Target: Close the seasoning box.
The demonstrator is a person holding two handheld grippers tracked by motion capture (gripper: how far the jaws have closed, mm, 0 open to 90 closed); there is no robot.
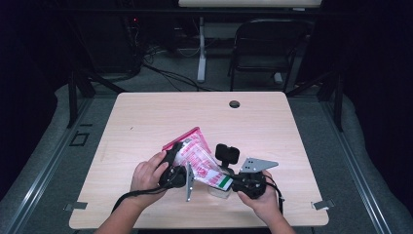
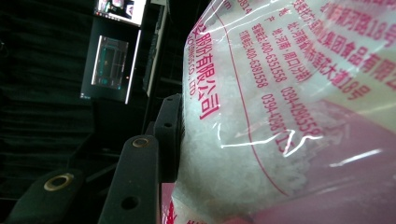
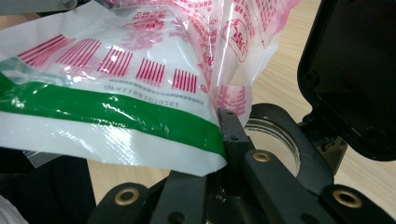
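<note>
Plastic bag of white granules with red print hangs above the table, its green-striped end pinched by the right hand-held gripper, its bulk clamped by the left hand-held gripper.

A lab or recording studio is suggested: a pale wooden counter is ringed by black curtains, with a folding chair and floor cables at the top, and lit monitors upper left.
</note>
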